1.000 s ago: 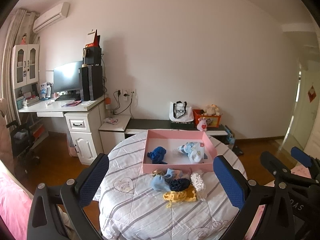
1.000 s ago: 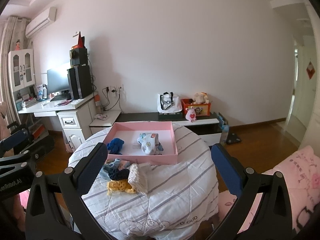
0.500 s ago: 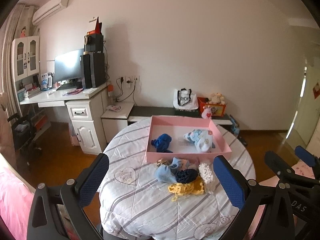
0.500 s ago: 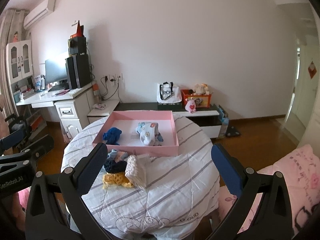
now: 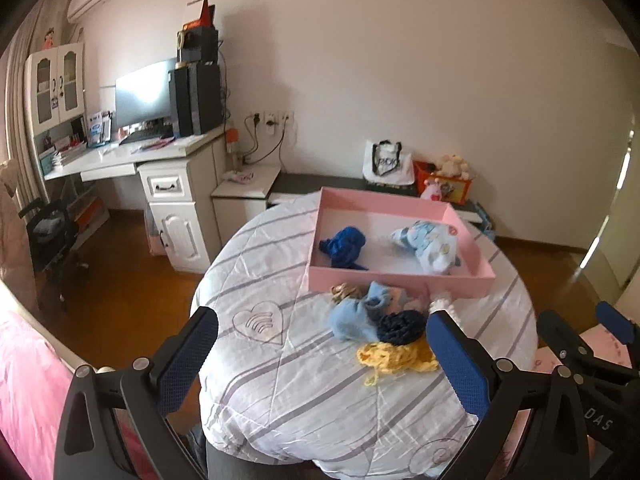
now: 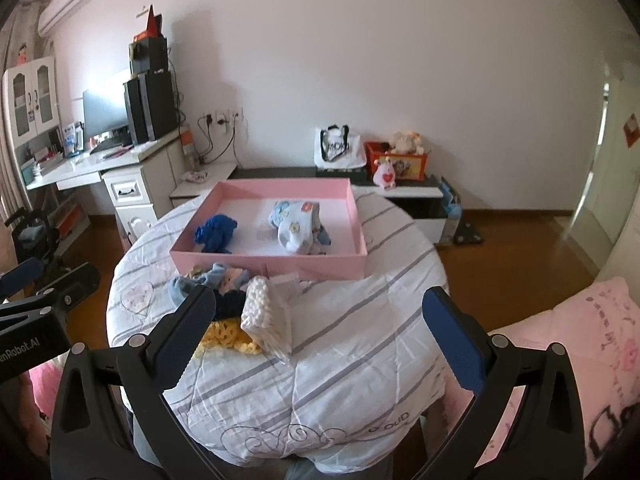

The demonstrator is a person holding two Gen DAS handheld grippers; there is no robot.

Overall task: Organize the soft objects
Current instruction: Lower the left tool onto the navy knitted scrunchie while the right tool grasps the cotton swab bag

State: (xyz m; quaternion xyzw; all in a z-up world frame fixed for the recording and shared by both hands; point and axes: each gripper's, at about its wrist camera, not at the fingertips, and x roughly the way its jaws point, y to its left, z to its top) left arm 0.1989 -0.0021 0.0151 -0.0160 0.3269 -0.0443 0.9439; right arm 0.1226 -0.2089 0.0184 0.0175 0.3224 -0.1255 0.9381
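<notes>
A pink tray [image 5: 400,284] [image 6: 268,258] rests on a round table under a striped white quilt [image 5: 304,384] [image 6: 352,344]. Inside it lie a dark blue knitted piece [image 5: 345,245] [image 6: 215,233] and a light blue patterned cloth bundle [image 5: 430,245] [image 6: 298,226]. In front of the tray is a small pile: a light blue sock [image 5: 352,318] [image 6: 182,290], a navy knit [image 5: 402,326], a yellow crochet piece [image 5: 394,356] [image 6: 228,338] and a bag of white cotton balls [image 6: 264,318]. My left gripper [image 5: 322,354] and right gripper [image 6: 320,334] hover open over the quilt, holding nothing.
A white desk [image 5: 160,152] with monitor and speakers stands at the left wall. A low cabinet [image 6: 400,192] behind the table carries a tote bag and plush toys. Pink bedding [image 6: 568,344] lies at the right, an office chair [image 5: 48,232] at the left.
Both grippers have moved closer to the table and tilted down, so the tray and the pile look larger and nearer. Nothing on the table has moved.
</notes>
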